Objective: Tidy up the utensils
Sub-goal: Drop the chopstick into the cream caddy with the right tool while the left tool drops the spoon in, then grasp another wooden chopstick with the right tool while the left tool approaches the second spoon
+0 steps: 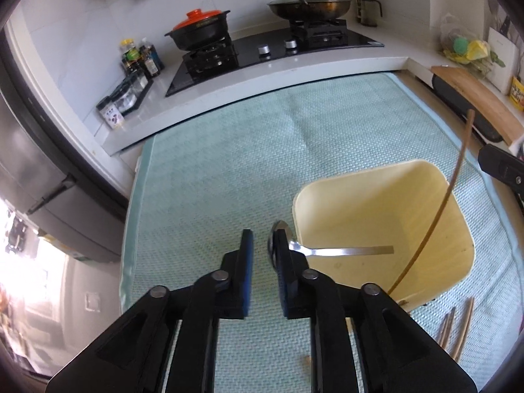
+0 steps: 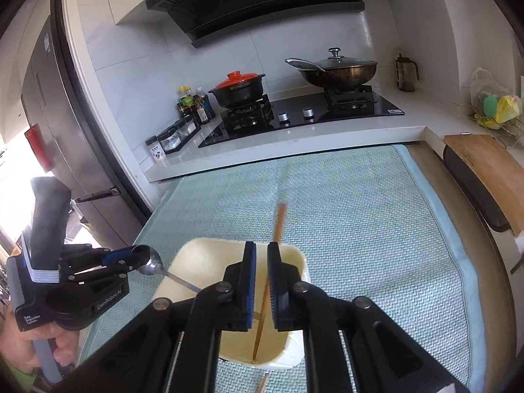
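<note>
- Utensils are seen in and around a cream-yellow container that stands on a pale green woven mat; in the left wrist view the container lies at about 3 o'clock from the left gripper.
- A metal spoon is seen against the outer face of the left gripper's right finger: its bowl sits at that fingertip and its flat handle reaches out over the container's opening toward 3 o'clock.
- The left jaws are parted by a clear gap with only mat showing between the blue pads; whether the spoon is pinched or merely resting on the finger cannot be told from this view.
- In the right wrist view the left gripper is seen at 9 o'clock with the spoon's bowl at its tip, and there too the grip is hard to judge.
- The right gripper hangs over the container, its jaws narrowly apart.
- A wooden chopstick passes through that gap, its lower end inside the container and its upper end blurred at 12 o'clock; contact with the pads cannot be confirmed.
- More chopsticks lie on the mat at about 4 o'clock of the left wrist view, just beside the container.
- A stove with a red-lidded pot and a wok is seen at 12 o'clock, well apart.
</note>
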The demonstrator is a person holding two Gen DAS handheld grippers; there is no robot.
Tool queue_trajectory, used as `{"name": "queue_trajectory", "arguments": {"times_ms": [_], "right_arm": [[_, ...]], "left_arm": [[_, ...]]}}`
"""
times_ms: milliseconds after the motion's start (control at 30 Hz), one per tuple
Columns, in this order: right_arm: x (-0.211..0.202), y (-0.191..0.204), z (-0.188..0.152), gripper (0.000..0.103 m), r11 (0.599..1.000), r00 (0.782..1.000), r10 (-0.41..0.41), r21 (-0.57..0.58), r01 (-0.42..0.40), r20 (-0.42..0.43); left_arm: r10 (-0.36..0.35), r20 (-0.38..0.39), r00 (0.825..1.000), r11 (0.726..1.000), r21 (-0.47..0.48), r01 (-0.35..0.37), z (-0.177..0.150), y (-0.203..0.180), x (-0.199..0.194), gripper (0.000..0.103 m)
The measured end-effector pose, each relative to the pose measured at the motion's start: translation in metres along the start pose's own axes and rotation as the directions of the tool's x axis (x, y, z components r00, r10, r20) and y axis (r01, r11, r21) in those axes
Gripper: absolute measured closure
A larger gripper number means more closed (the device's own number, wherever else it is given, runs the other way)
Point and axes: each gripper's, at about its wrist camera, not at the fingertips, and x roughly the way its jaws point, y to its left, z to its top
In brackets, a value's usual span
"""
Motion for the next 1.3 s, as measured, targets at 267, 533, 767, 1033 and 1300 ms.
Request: {"name": "queue_trajectory", "arguments": {"times_ms": [267,533,767,1033,1300], "right_arm": [[-0.039,0.005,-0.012,0.043,0.999,0.998,-0.016,-0.038,0.018,0.056],[-0.099,0.006,-0.052,0.039,0.997,0.996,-0.013,-0.074,0.020,0.093],[-0.174,0.001,-0.088,0.027,0.992,0.986,-0.030,-0.117,0.050,0.165],[-0.233,-0.007,-0.144,0.021,0.978,0.957,-0.131,-0.122,0.167,0.260],[-0.237,-0.013,-0.219,0.005,0.982,0.967,-0.126,-0.111,0.154,0.223]], "left_arm": [[0.011,0.126,0.992,0.999,-0.037,-0.006,-0.020,0.018,-0.043,0.027],[0.011,0.264,0.965,0.993,-0.113,0.019,-0.063,0.044,-0.104,0.007],[-0.009,0.371,0.929,0.985,-0.158,0.072,-0.109,0.061,-0.160,0.005],[-0.049,0.359,0.932,0.980,-0.161,0.114,-0.204,0.045,-0.169,0.004],[-0.084,0.254,0.964,0.976,-0.173,0.131,-0.300,0.002,-0.163,0.001]]}}
